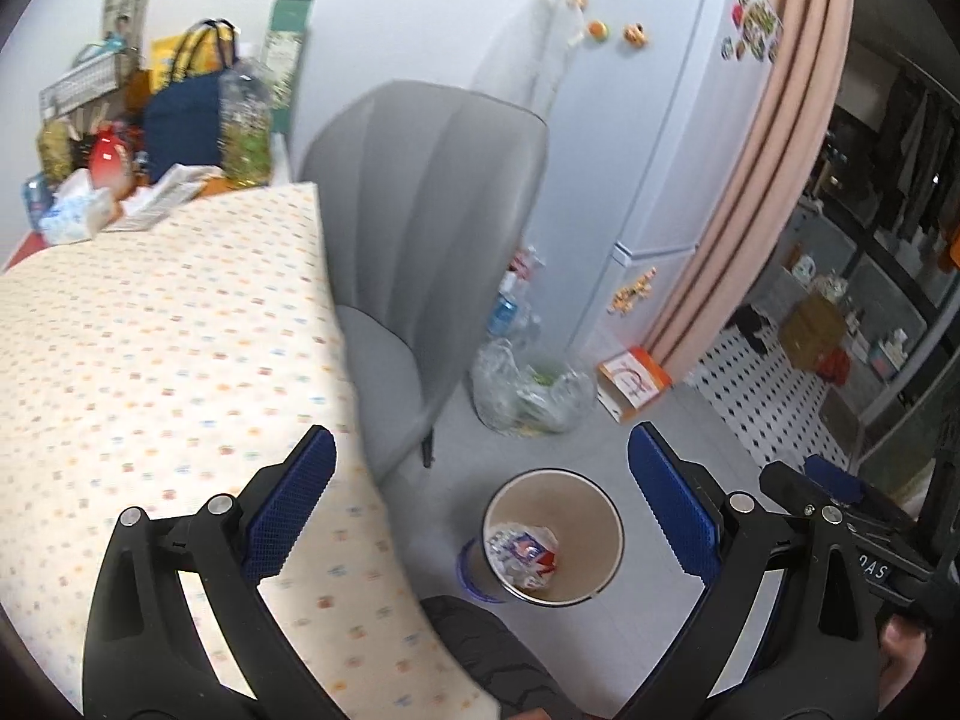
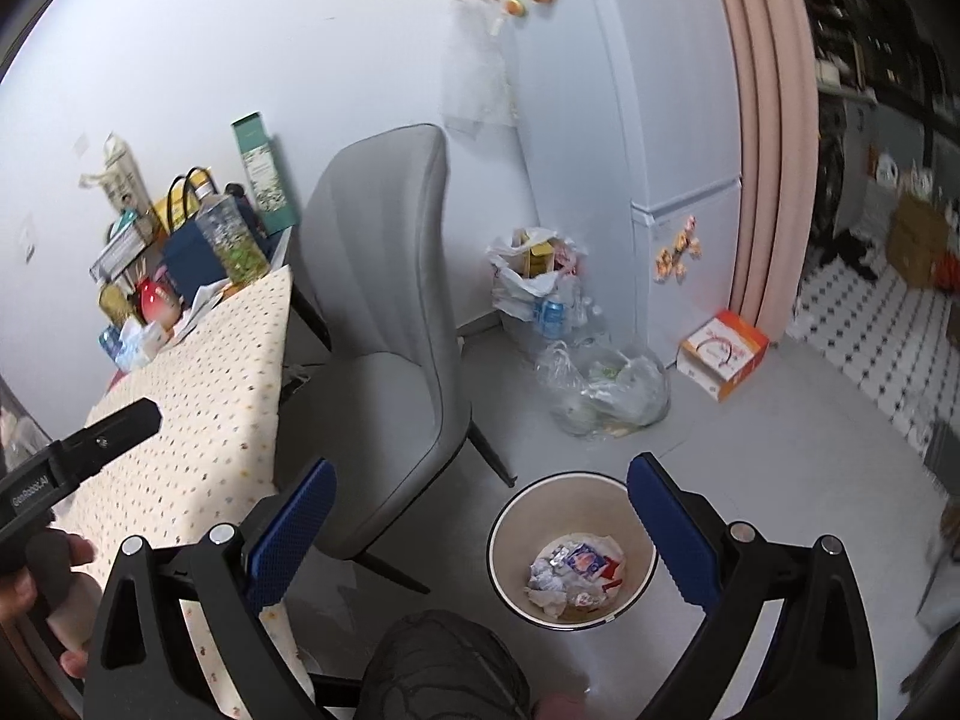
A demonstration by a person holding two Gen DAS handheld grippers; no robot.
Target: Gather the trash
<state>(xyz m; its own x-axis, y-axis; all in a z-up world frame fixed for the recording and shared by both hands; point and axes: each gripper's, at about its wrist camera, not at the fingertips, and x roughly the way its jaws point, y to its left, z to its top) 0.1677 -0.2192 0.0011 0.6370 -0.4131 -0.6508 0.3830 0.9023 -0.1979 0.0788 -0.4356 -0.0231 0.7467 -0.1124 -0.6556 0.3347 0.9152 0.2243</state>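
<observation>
Left wrist view: left claw [image 1: 480,498] spread wide, nothing between the blue pads [image 1: 288,504]. Below it on the grey floor stands a round bin [image 1: 606,516], upright, mouth up. Crumpled trash [image 1: 522,552] lies at the bottom of the bin: white paper and a red-blue wrapper. A blue-rimmed lid or cup [image 1: 471,570] sits against the bin's left side; cannot tell which. Bench [image 1: 150,330] with dotted cloth fills the left; its far end is crowded with bags, a bottle and boxes. Grey chair [image 1: 432,228] tucked at the bench's corner. Clear plastic bag [image 1: 528,390] on the floor beyond the bin, beside the fridge [image 1: 648,120]. Orange-white box [image 1: 633,381] near the fridge foot, next to the pink curtain [image 1: 774,150]. Part of the right claw [image 1: 840,492] shows at the right edge.

Right wrist view: right claw [image 2: 480,534] fully spread, pads empty. Bin [image 2: 522,534] sits low between the fingers, on the floor, well below them. Trash [image 2: 570,576] heaped at its bottom. Chair [image 2: 384,276] left of the bin, bench [image 2: 198,396] further left. Clear bag [image 2: 606,390] and a white bag of bottles [image 2: 534,282] against the wall by the fridge [image 2: 660,120]. Left claw body [image 2: 90,450] pokes in from the left edge, a hand [image 2: 36,588] on its grip. Person's dark-clad knee [image 2: 444,666] at bottom centre.
</observation>
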